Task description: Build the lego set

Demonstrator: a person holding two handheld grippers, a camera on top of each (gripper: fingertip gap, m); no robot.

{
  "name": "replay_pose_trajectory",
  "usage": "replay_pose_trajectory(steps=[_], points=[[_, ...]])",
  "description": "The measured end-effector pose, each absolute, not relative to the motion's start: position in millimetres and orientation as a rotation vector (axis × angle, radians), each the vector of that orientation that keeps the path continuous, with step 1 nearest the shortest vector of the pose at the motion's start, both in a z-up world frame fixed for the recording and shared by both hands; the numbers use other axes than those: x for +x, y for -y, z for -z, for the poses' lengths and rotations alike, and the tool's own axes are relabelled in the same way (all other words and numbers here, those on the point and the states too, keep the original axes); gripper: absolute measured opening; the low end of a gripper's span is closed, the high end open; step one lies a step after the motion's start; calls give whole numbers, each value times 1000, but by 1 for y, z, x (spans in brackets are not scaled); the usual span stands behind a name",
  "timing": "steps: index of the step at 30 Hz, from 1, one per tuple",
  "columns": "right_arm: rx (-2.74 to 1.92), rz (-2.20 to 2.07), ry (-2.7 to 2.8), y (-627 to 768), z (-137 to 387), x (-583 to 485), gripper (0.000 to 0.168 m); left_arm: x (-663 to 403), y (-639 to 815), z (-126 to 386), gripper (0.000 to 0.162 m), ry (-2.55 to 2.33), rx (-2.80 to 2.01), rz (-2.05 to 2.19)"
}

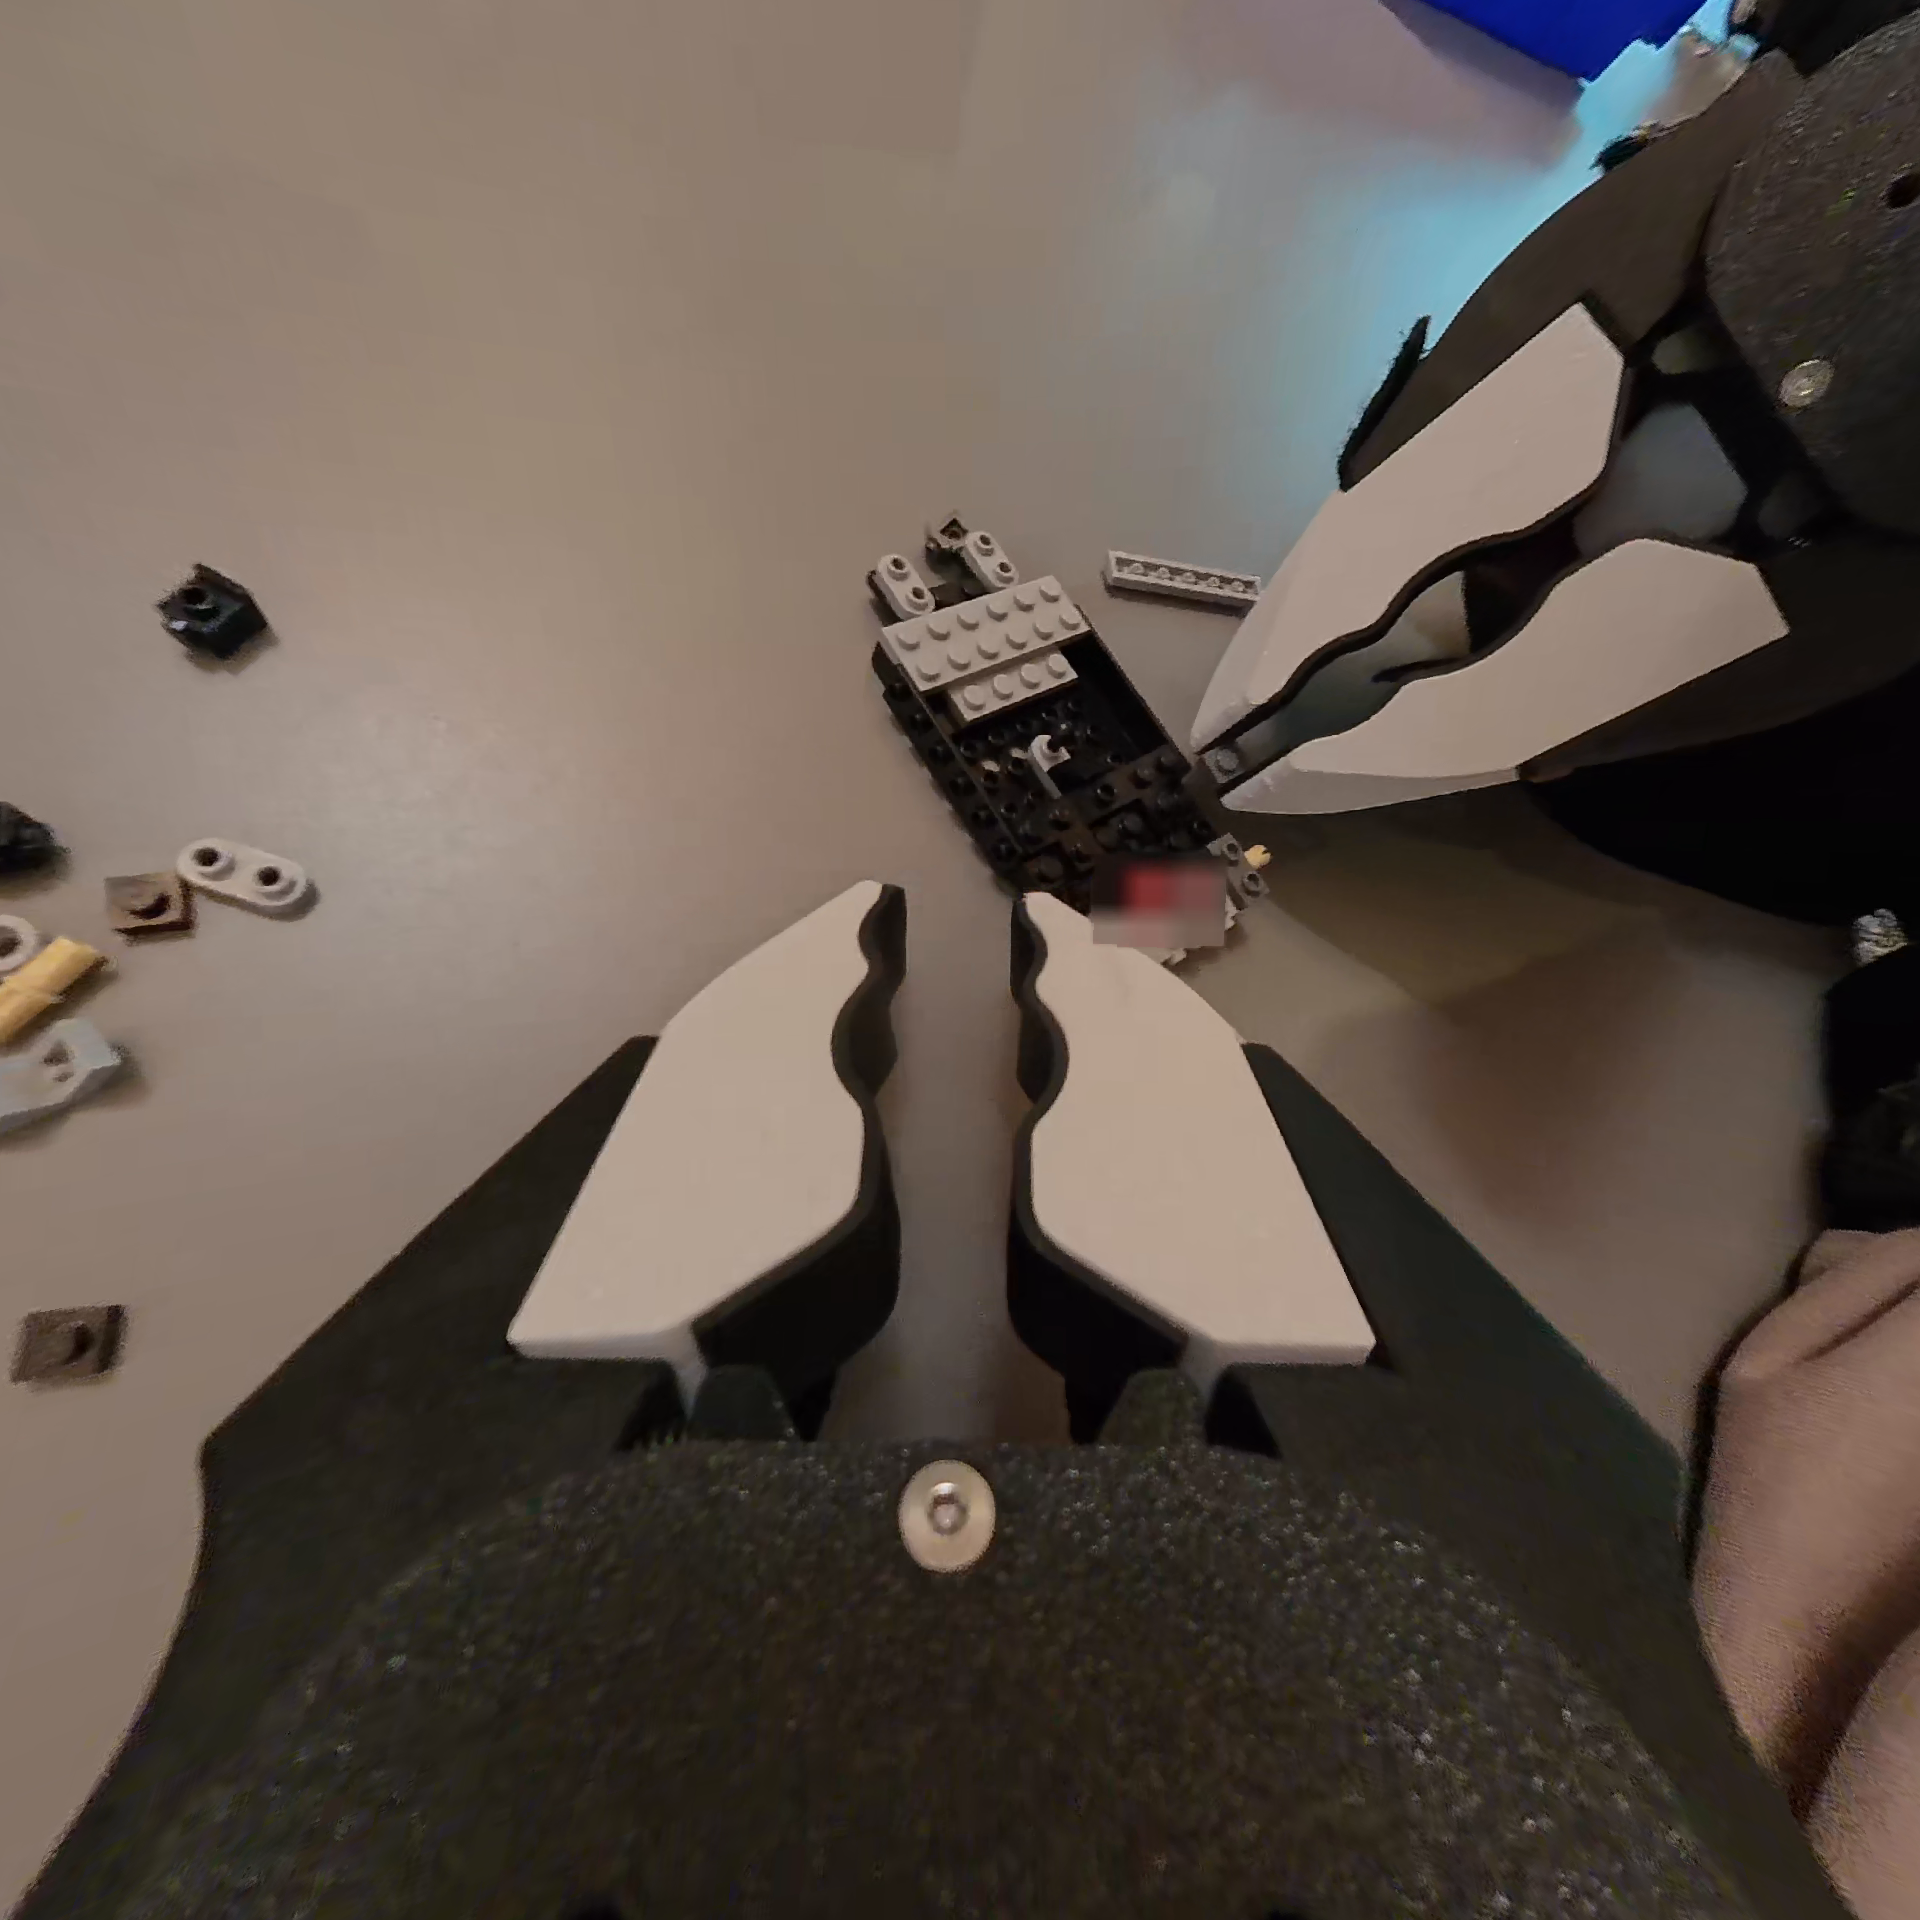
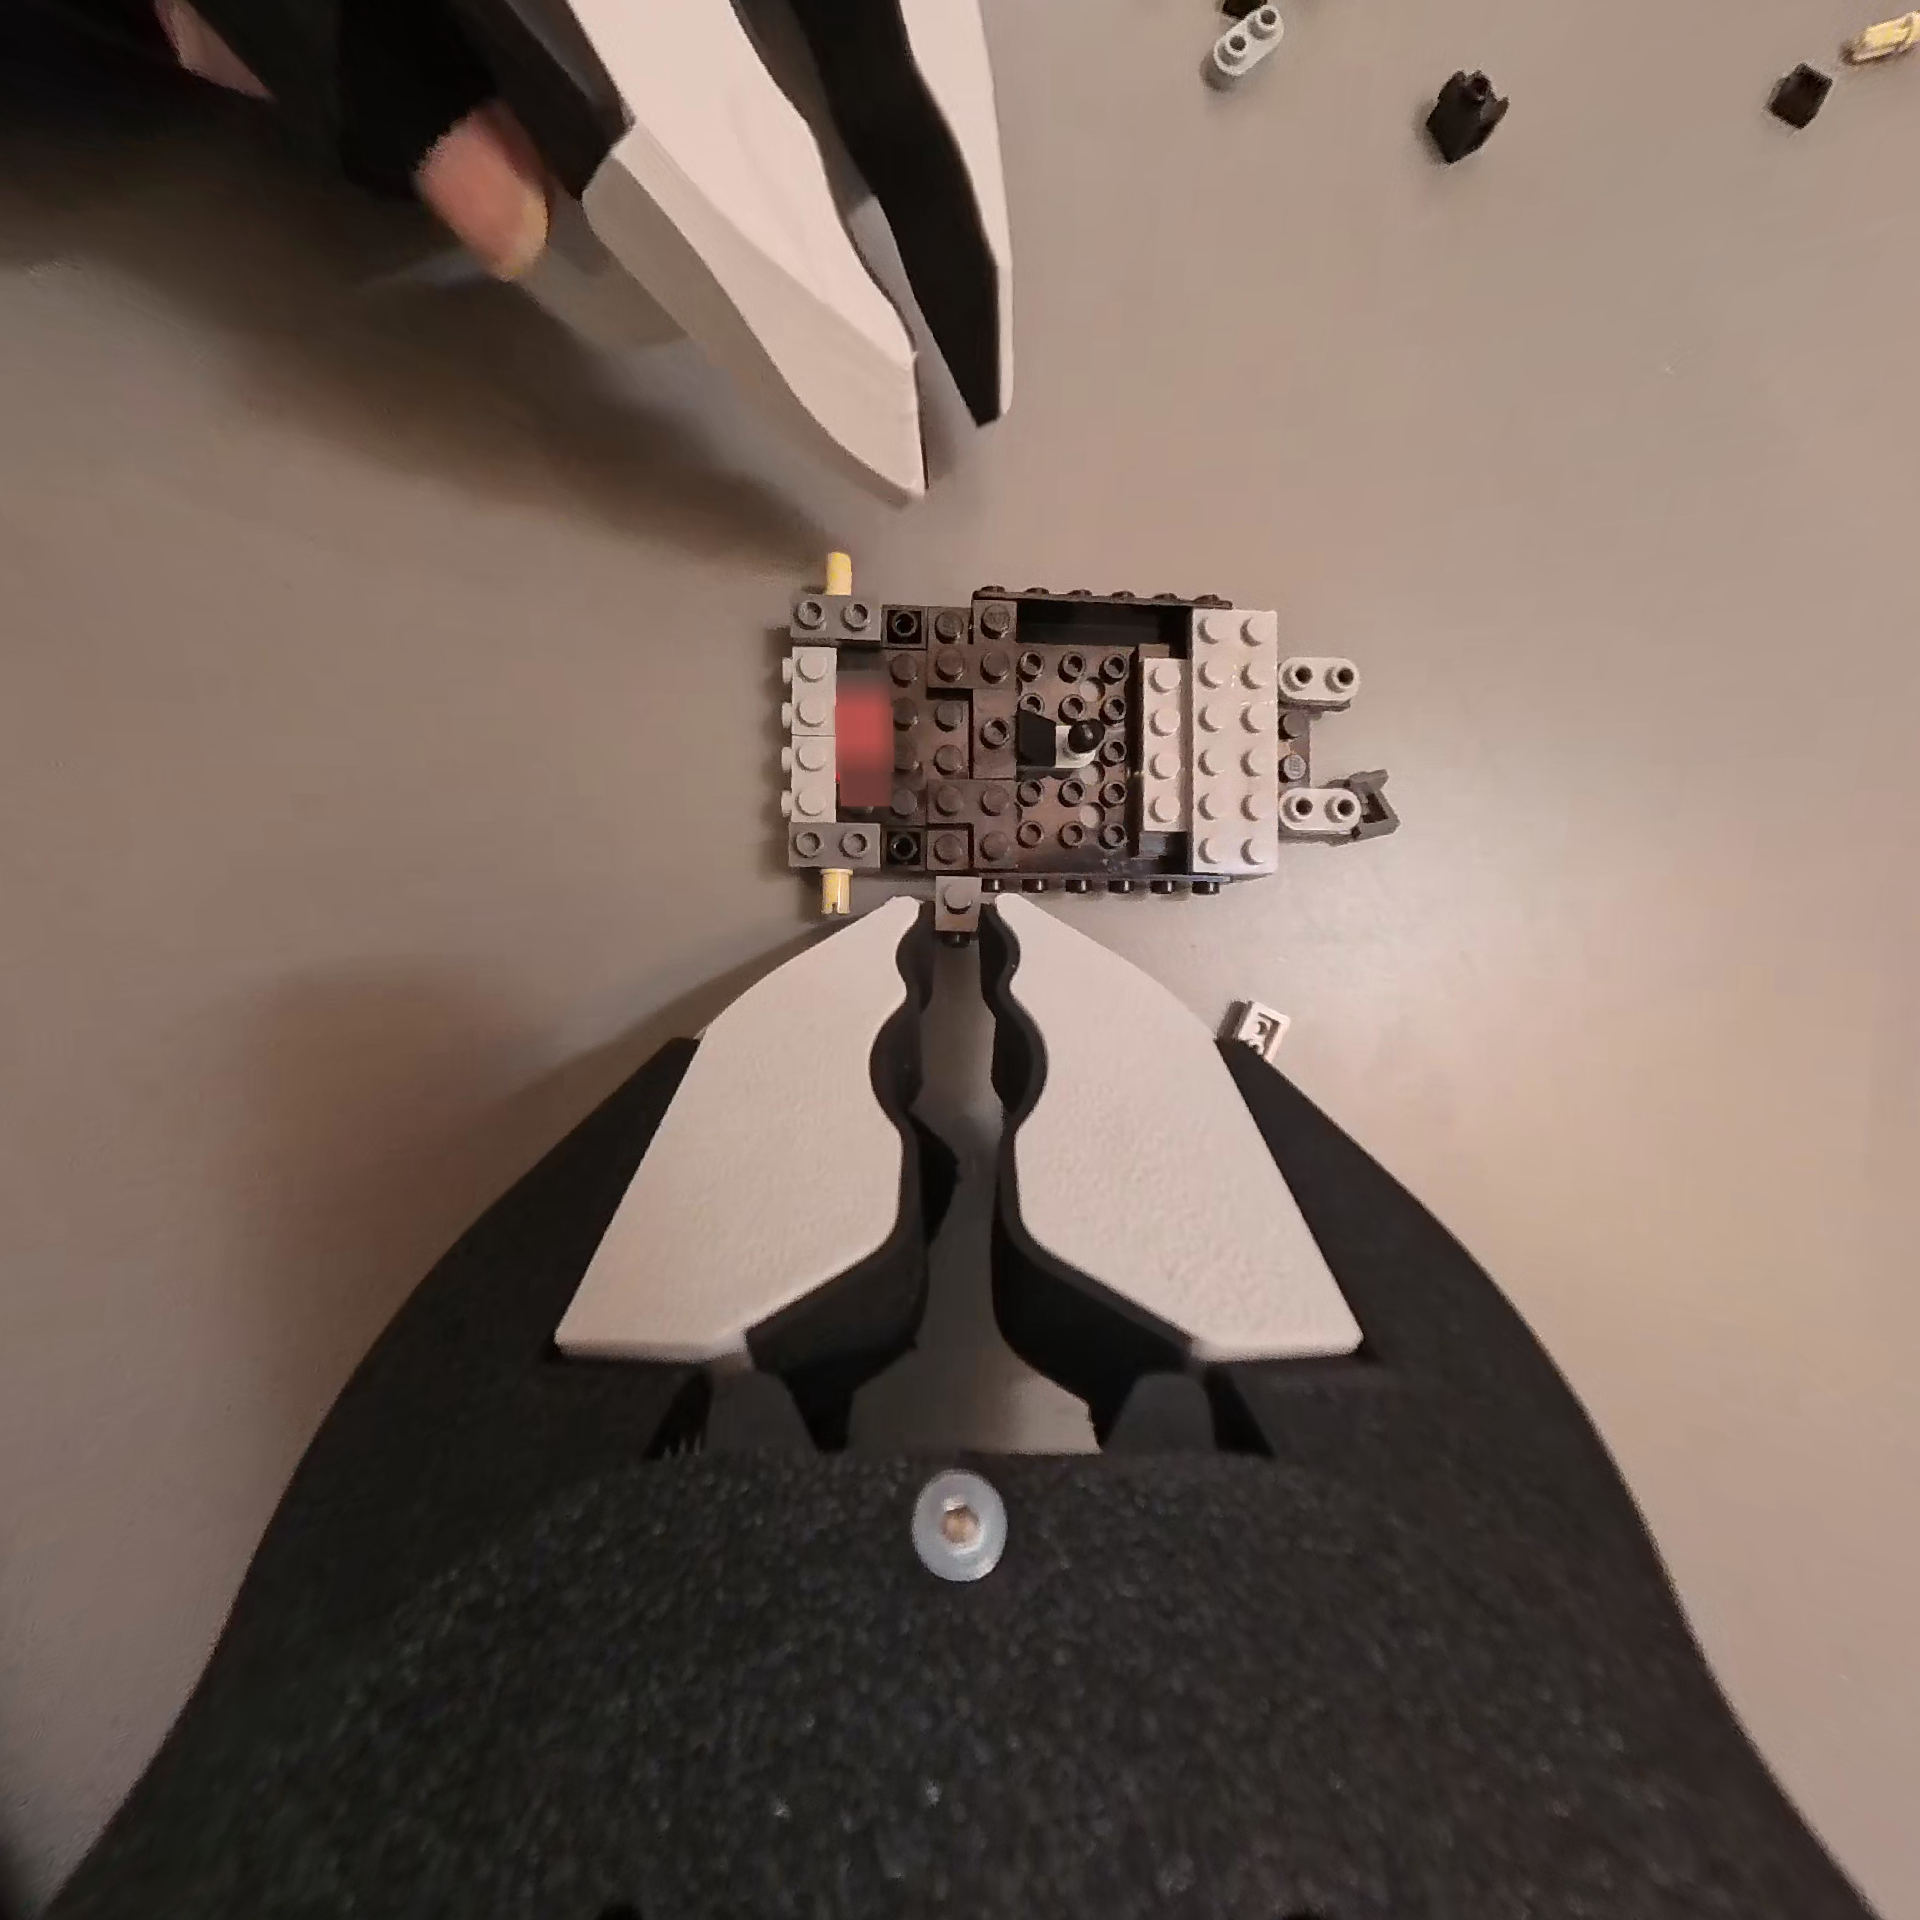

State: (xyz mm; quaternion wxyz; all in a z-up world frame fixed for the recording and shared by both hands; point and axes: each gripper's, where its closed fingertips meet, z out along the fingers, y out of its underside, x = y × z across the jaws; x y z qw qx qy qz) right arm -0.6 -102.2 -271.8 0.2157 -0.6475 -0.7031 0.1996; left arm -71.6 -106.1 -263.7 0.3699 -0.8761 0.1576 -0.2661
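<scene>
The half-built lego model (image 2: 1023,743) sits flat on the tan table (image 2: 1507,468). It is mostly black, with light grey plates on top at one end and small yellow pegs (image 2: 837,574) sticking out at the other end. The right gripper (image 2: 957,914) is right at the model's long side. Its jaws are squeezed onto a little grey piece (image 2: 957,902) that touches the edge of the model. The left gripper (image 1: 958,902) hangs just beside the peg end, with its jaws apart and nothing between them. A long thin grey plate (image 1: 1181,575) lies near the model. More loose pieces lie farther away, like a black brick (image 1: 212,609) and a rounded grey plate (image 1: 244,875).
</scene>
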Motion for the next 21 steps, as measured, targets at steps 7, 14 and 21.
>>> replay_pose_trajectory(steps=[7,14,21], points=[[-1796,-548,1956,102,273,0,7,-72,116,269,42,-628,-2280,570],[-1794,-560,1949,100,270,1,7,-68,125,280,35,-958,-2277,346],[-1793,-579,1938,99,268,3,7,-54,130,280,6,-1123,-2289,367]])
